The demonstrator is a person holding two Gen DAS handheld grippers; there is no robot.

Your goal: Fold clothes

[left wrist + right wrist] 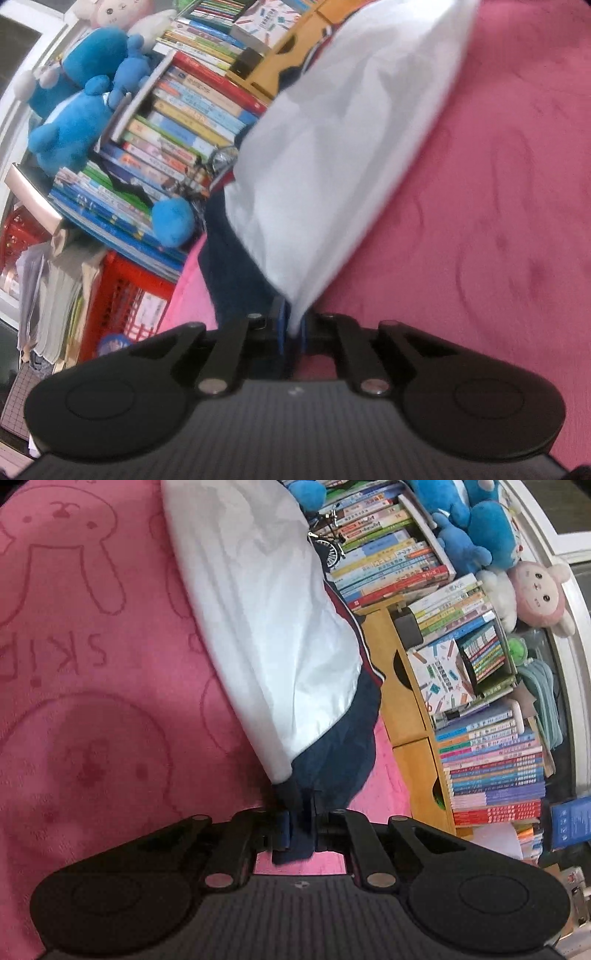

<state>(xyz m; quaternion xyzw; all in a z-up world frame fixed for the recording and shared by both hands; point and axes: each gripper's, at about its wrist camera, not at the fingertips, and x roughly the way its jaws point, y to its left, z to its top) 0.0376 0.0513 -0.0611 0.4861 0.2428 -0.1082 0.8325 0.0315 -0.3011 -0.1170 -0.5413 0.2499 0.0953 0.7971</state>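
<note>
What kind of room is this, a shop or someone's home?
Most likely a child's bedroom at home: a pink bunny-print blanket covers the surface, crowded stacks of picture books fill wooden shelves, and blue plush toys sit on top.

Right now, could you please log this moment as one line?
left gripper: shut on white-and-navy fabric garment | right gripper: shut on garment | below: pink rabbit-print blanket

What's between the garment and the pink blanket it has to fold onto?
Nothing visible. Both grippers, left and right, are shut on the garment, and the blanket beside it lies bare in both views. The books and plush toys sit past the blanket's far edge.
</note>
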